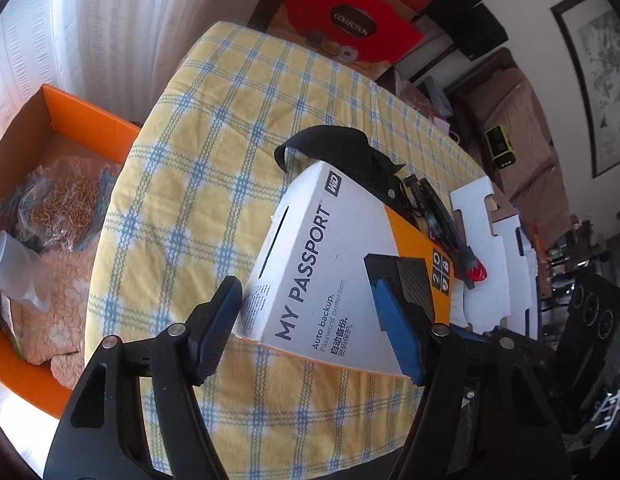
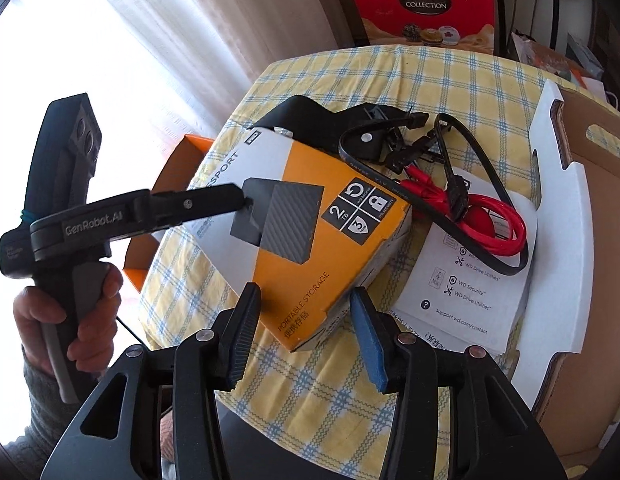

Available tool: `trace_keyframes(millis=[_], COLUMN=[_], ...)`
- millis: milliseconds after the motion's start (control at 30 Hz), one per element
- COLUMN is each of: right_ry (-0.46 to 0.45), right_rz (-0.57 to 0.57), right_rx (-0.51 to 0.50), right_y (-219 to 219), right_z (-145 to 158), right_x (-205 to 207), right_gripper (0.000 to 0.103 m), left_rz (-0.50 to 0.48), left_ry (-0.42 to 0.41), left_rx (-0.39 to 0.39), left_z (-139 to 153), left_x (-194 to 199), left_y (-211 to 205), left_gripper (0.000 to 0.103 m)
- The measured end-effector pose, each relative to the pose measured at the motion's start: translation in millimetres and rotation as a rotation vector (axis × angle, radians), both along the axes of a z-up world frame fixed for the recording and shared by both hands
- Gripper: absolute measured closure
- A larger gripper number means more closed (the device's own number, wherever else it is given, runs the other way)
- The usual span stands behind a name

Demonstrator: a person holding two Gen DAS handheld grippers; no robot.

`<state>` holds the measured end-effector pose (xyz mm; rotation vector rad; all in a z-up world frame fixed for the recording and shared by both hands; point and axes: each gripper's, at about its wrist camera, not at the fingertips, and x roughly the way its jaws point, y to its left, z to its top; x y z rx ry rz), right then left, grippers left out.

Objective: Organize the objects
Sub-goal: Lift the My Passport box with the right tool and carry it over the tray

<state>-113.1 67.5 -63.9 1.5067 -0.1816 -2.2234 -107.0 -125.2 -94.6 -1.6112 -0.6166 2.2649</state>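
Note:
A white and orange "My Passport" box lies tilted on the yellow checked tablecloth. My left gripper straddles its near end, one finger beside its left edge and the blue pad over its top face. I see no firm press, so it reads as open. In the right wrist view the same box has its near corner between the fingers of my right gripper, which is open and apart from it. The left gripper reaches in from the left, held by a hand.
A black strap, black cable and red cable lie behind the box, on a leaflet and a white cardboard insert. An open orange carton stands off the table's left edge. A red gift box stands behind.

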Motion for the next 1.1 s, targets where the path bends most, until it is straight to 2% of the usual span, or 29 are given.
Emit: trace_keyframes(millis=[233,433,600,833,1100], right_ry=[0.060,0.132,0.183,0.213,0.237], right_rz=[0.032,0.039,0.005,-0.079,-0.200], right_rx=[0.042,0.056,0.063,0.080,0.091], right_y=[-1.1,5.7,25.1,70.0,132.5], right_z=[15.5,44.2,70.7,92.0,113.4], right_x=[14.4,32.2,42.6,43.8,44.6], right_gripper=[0.055,0.055,0.055,0.055,0.055], left_rz=[-0.019,-0.028,-0.054,-0.124,-0.201], left_ry=[0.034,0.101,0.153,0.191,0.186], left_rx=[0.010,-0.010,-0.014,-0.030,0.002], left_z=[18.2,49.3,73.9,95.5,105.0], left_x=[44.0,66.4,62.0,44.3,22.1], left_y=[1.2,13.5,35.5,88.8,152.7], left_gripper=[0.038,0.039,0.039,0.039,0.038])
